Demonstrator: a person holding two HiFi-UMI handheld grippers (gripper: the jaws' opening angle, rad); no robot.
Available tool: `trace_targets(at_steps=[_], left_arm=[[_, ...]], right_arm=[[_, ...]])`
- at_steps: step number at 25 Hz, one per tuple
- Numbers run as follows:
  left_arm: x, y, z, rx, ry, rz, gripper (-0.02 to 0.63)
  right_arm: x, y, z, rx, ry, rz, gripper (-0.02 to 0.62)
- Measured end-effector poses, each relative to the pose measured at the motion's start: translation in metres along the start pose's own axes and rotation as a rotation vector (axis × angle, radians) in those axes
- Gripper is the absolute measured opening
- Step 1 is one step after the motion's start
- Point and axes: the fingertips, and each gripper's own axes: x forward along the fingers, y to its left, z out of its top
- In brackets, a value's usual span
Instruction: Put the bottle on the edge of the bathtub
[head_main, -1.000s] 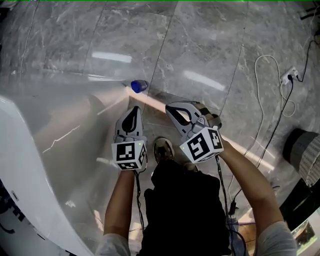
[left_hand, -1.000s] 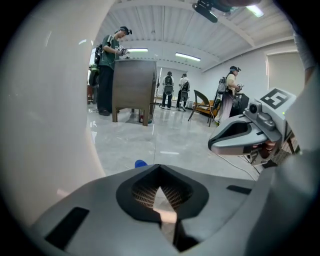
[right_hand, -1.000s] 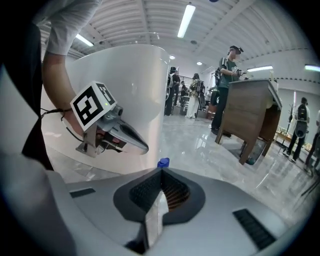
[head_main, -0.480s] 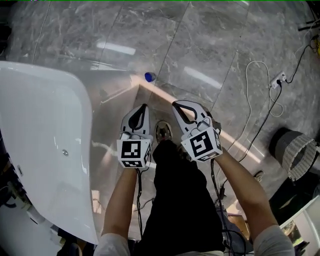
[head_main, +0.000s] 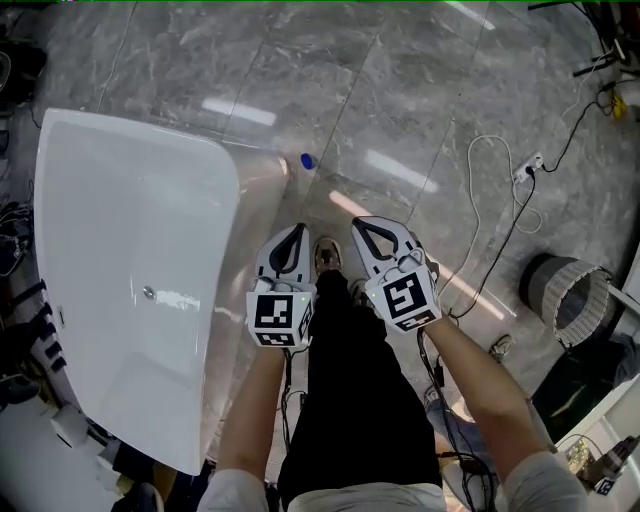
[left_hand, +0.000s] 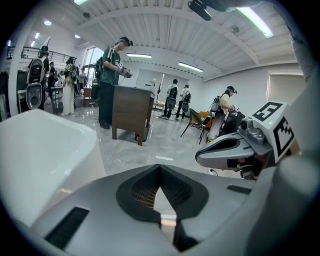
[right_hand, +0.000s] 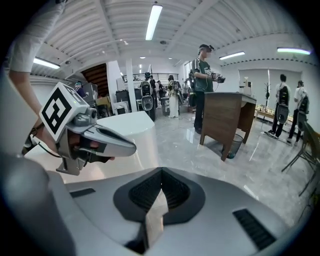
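A small clear bottle with a blue cap (head_main: 307, 160) lies on the grey marble floor, just beyond the far right corner of the white bathtub (head_main: 210, 180). My left gripper (head_main: 296, 234) and right gripper (head_main: 364, 228) hang side by side in the air in front of the person's body, well short of the bottle and above it. Both are shut and hold nothing. In the left gripper view the jaws (left_hand: 160, 169) meet at the tip, with the tub (left_hand: 45, 150) to the left. The right gripper view shows its jaws (right_hand: 161, 174) together too.
A white cable runs to a power strip (head_main: 527, 166) on the floor at the right. A grey wire bin (head_main: 560, 296) stands nearer. The person's shoe (head_main: 328, 254) is below the grippers. A brown wooden desk (left_hand: 131, 107) and several standing people are farther off in the room.
Both grippers have risen with the head view, so the floor and bottle look smaller and farther. Far more of the bathtub has come into view at the left. Jaws stay shut.
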Motion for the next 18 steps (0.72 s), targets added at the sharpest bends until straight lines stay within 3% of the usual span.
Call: trace_targets(at_steps=[8,11,18], left_arm=[[-0.076,-0.028,0.061,0.014,0.0,0.056,0.011],[-0.112,-0.043,0.086,-0.003,-0.04,0.076,0.011],[-0.197,-0.069,0.144,0.047,-0.117,0.131,0.011]], right_arm=[[-0.088,0.018,0.066,0.005,-0.039,-0.054,0.006],[-0.121,0.034,0.088,0.003,-0.072,-0.053,0.006],[-0.194,0.061,0.147,0.018,-0.175,-0.081,0.006]])
